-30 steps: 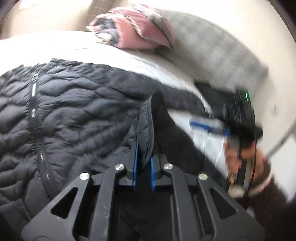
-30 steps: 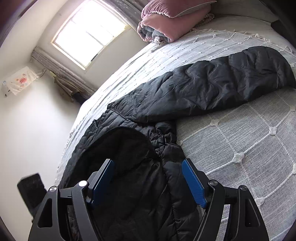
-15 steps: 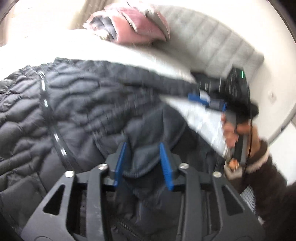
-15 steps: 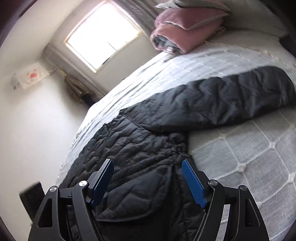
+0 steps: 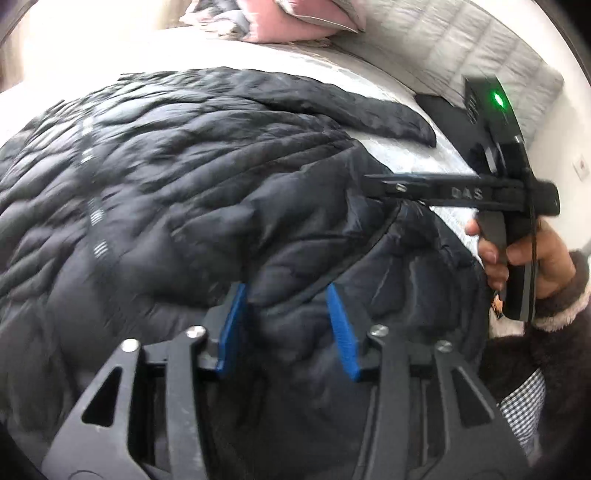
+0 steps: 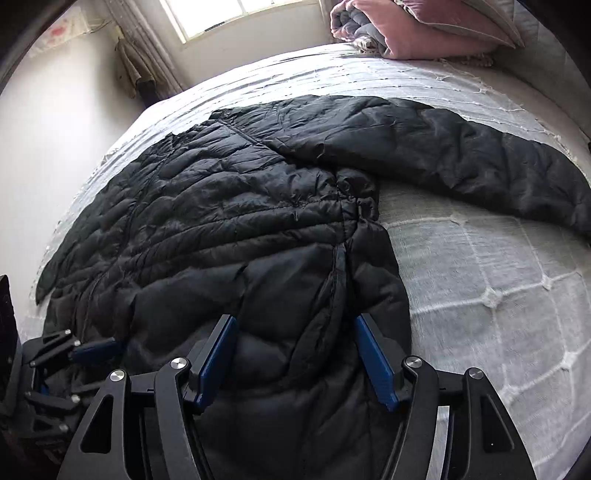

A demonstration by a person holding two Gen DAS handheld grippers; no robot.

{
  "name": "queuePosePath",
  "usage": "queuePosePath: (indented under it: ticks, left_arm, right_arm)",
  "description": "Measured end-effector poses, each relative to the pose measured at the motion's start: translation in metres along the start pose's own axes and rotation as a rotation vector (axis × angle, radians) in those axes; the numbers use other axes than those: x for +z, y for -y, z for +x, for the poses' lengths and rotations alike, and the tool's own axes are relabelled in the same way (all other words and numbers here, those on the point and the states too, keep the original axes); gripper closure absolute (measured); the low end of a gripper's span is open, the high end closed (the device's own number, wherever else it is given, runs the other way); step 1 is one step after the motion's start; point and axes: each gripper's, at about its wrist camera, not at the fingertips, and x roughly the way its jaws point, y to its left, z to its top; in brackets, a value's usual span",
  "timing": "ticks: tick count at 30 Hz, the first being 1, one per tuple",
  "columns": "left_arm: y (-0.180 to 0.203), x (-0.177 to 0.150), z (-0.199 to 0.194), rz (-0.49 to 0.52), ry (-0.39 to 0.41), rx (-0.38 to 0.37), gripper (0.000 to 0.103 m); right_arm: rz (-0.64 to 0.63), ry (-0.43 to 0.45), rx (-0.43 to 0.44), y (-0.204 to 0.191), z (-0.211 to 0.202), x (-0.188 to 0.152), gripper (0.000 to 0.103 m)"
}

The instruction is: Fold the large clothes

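**Kid:** Sunny bedroom! What is on the big bed (image 6: 480, 295)?

**Me:** My black puffy jacket (image 6: 229, 206). It lies spread out on the pale bedspread, with one sleeve (image 6: 461, 147) stretched flat toward the far right side. A fold of the jacket, with a seam running down it, lies on top at the near edge.

**Kid:** What is at the far end?

**Me:** A pink rolled blanket (image 6: 424, 33) by the head of the bed. A window (image 6: 236, 14) glows on the far wall, with a curtain (image 6: 147, 59) next to it.

**Kid:** Are your left tongs (image 5: 288, 325) biting the jacket?

**Me:** No. They are opening. Puffy jacket cloth sits between the blue pads (image 5: 341, 332), but the pads do not squeeze it. That picture is a bit blurry.

**Kid:** And your right tongs (image 6: 295, 362)?

**Me:** They are closing a little, but they are not clenched. They sit over the near fold of the jacket, one blue pad on each side of the puffy part. The pads stand apart from the cloth.

**Kid:** I see a hand!

**Me:** That is my right hand (image 5: 532, 258), seen from the left camera. It holds the handle of the right tongs, at the right edge of the jacket. My fuzzy sleeve cuff (image 5: 561, 310) is just behind it.
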Motion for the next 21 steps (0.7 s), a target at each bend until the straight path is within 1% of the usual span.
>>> queuePosePath:
  ticks: [1,3,4,5,7,10,13,15,19,21]
  left_arm:
    - [-0.005,-0.002,-0.011,-0.033,0.011,0.021,0.039]
    - [-0.015,-0.009,-0.037,-0.094,0.045,0.047,0.029]
    - [-0.022,-0.014,-0.053,-0.130,0.066,0.054,0.026]
    - [-0.031,-0.020,-0.071,-0.168,0.085,0.061,0.020]
    - [-0.045,-0.038,-0.100,-0.215,0.106,0.073,0.018]
    - [-0.067,-0.066,-0.137,-0.280,0.107,0.112,0.017]
    - [-0.095,-0.104,-0.169,-0.373,0.108,0.159,0.017]
    - [-0.111,-0.129,-0.187,-0.428,0.120,0.180,0.017]
    - [-0.149,-0.182,-0.206,-0.555,0.147,0.190,0.017]
    - [-0.166,-0.207,-0.206,-0.614,0.141,0.209,0.017]
  right_arm:
    - [0.041,0.001,0.045,0.007,-0.009,-0.003,0.033]
    - [0.126,0.032,0.140,0.024,-0.025,-0.011,0.026]
    - [0.176,0.054,0.209,0.034,-0.035,-0.018,0.024]
    - [0.226,0.070,0.280,0.045,-0.044,-0.027,0.020]
    - [0.306,0.078,0.355,0.065,-0.059,-0.048,0.020]
    - [0.353,0.087,0.341,0.086,-0.079,-0.076,0.020]
    - [0.356,0.115,0.319,0.101,-0.096,-0.098,0.020]
    - [0.381,0.123,0.312,0.113,-0.104,-0.115,0.019]
    - [0.390,0.114,0.309,0.119,-0.108,-0.137,0.019]
    - [0.417,0.108,0.361,0.123,-0.103,-0.147,0.019]
